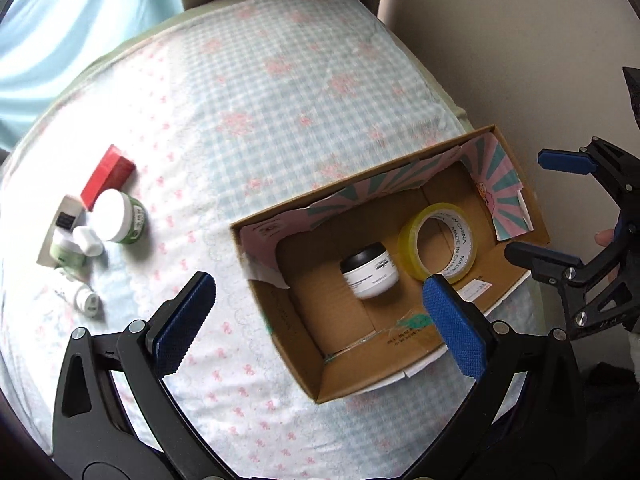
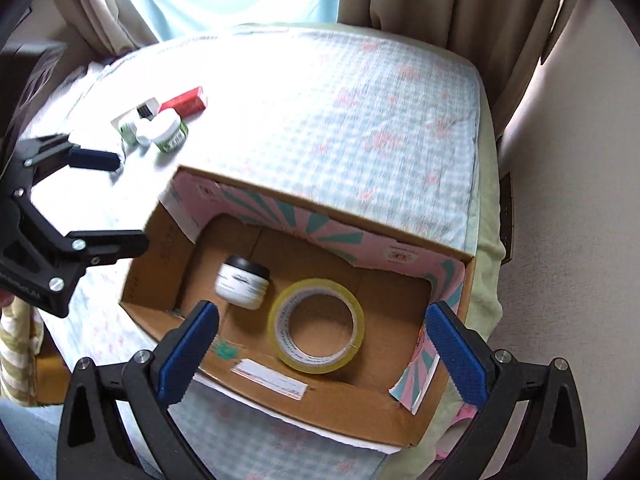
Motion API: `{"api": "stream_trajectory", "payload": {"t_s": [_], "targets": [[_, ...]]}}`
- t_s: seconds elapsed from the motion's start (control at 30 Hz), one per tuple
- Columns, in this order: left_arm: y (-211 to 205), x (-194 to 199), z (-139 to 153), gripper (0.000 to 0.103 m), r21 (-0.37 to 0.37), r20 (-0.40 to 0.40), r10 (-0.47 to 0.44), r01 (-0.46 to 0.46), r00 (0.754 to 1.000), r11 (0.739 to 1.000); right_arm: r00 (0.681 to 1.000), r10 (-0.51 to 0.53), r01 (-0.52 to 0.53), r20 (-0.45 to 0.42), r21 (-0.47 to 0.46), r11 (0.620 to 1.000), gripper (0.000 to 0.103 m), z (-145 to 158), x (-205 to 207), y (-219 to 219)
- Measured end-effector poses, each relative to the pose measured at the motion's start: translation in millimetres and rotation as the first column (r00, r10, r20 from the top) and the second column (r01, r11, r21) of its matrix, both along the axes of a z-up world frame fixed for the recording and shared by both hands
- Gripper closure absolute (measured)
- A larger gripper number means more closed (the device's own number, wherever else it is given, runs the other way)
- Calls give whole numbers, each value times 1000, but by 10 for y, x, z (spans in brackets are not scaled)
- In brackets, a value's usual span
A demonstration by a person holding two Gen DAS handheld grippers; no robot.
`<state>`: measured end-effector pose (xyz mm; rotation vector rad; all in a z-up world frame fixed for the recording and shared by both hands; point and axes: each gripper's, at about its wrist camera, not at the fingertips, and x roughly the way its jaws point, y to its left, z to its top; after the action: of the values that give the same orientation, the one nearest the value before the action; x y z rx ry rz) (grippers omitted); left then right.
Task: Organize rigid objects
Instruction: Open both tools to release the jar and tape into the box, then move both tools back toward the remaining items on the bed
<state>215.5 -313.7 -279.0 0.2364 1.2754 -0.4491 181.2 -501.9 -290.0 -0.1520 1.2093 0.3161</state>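
An open cardboard box [image 1: 360, 364] [image 2: 320, 408] lies on the bed. In it are a white jar with a black lid [image 1: 370, 276] [image 2: 243, 282] and a roll of yellow tape [image 1: 438, 248] [image 2: 316, 326]. My left gripper [image 1: 316, 312] [image 2: 124, 200] is open and empty over the box's left edge. My right gripper [image 2: 322, 340] [image 1: 536, 204] is open and empty above the tape. A red box [image 1: 107, 179] [image 2: 184, 102], a green jar with a white lid [image 1: 118, 218] [image 2: 170, 130] and small white bottles [image 1: 78, 294] lie at the left.
The bed has a blue checked sheet [image 1: 260, 100] with pink bows. Curtains [image 2: 440, 0] and a wall [image 2: 580, 160] stand behind and to the right. A flat carton [image 1: 60, 228] lies under the small bottles.
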Motion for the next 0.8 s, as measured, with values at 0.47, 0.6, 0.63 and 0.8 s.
{"api": "stream_trajectory", "payload": {"t_s": [0.47,0.6,0.63,0.8], "targets": [[1625,-389,756,0,18,150,339,-345,929,938,991,25,-43,131,135,990,0,846,259,1031],[2151,-496,790,0,-2,138,454,-458,880,889,991,32,-54,133,166,985,0,938,315,1389],[2274,-515,786,0,-6,133,482,-485,866,874,991,34,-57,131,176,983,0,954,330,1480],[2870,-541,687,0,-47,87,607,-605,790,795,989,76,-98,126,180,979,0,993,461,1994]]}}
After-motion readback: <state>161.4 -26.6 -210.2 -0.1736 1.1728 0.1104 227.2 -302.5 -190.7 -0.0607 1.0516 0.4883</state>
